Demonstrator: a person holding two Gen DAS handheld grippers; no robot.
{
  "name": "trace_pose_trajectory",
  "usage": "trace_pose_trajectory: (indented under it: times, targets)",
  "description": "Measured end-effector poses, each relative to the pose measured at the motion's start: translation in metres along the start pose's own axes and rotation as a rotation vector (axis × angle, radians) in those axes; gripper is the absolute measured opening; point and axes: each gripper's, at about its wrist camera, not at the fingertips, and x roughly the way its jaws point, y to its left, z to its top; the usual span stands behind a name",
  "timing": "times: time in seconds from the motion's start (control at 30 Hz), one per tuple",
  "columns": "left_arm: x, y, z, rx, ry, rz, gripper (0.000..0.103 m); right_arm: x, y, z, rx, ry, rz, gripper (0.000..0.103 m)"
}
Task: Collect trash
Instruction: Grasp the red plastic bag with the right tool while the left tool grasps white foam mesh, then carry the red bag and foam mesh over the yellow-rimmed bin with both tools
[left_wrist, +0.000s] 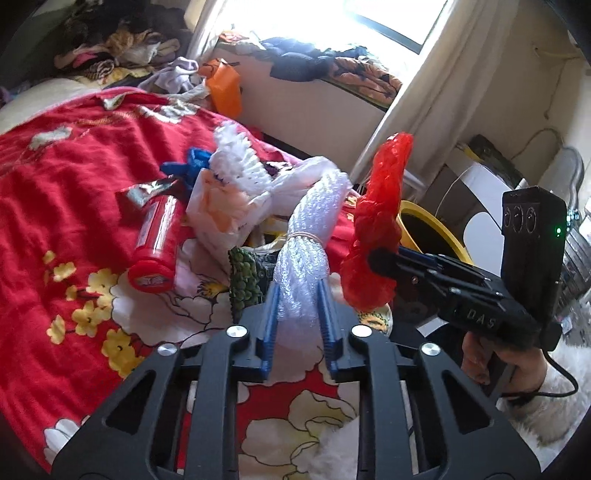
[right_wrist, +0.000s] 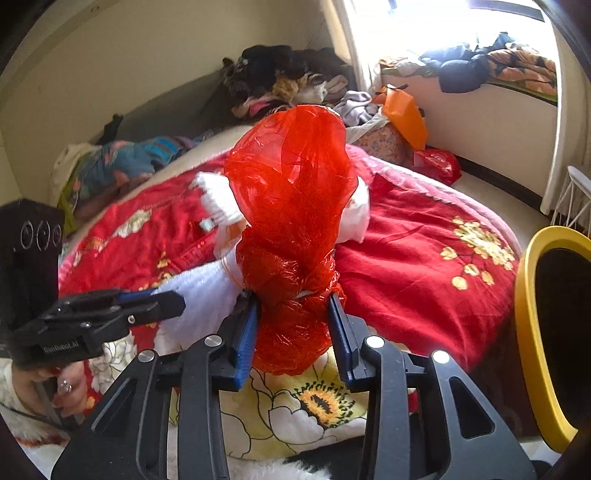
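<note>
My left gripper (left_wrist: 298, 291) is shut on a white foam net roll (left_wrist: 308, 243) bound with a rubber band, held above the red flowered bedspread (left_wrist: 74, 177). My right gripper (right_wrist: 293, 306) is shut on a crumpled red plastic bag (right_wrist: 291, 221), also seen in the left wrist view (left_wrist: 380, 221). The white roll shows at the left of the right wrist view (right_wrist: 199, 299). On the bed lie a red cylindrical tube (left_wrist: 155, 243), a white plastic bag (left_wrist: 236, 195), a silver wrapper (left_wrist: 144, 190), a blue scrap (left_wrist: 184, 166) and a green-patterned packet (left_wrist: 245, 280).
A yellow-rimmed bin (right_wrist: 546, 332) stands right of the bed, also behind the red bag in the left wrist view (left_wrist: 432, 232). Clothes are piled at the bed's far end (right_wrist: 280, 77). An orange bag (right_wrist: 402, 110) and a window ledge with bedding (right_wrist: 480, 66) lie beyond.
</note>
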Motion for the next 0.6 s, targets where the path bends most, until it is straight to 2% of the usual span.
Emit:
trace_pose_trajectory:
  times: [0.3,0.6]
  targets:
    - [-0.014,-0.030,0.024,0.074,-0.076,0.008,0.011,-0.037,-0.018,0.016,0.074,-0.113,-0.032,0.034]
    - [0.001,-0.068,0.043,0.135,-0.084,-0.020,0.010,-0.069,-0.058,0.018,0.159,-0.219,-0.152,0.034]
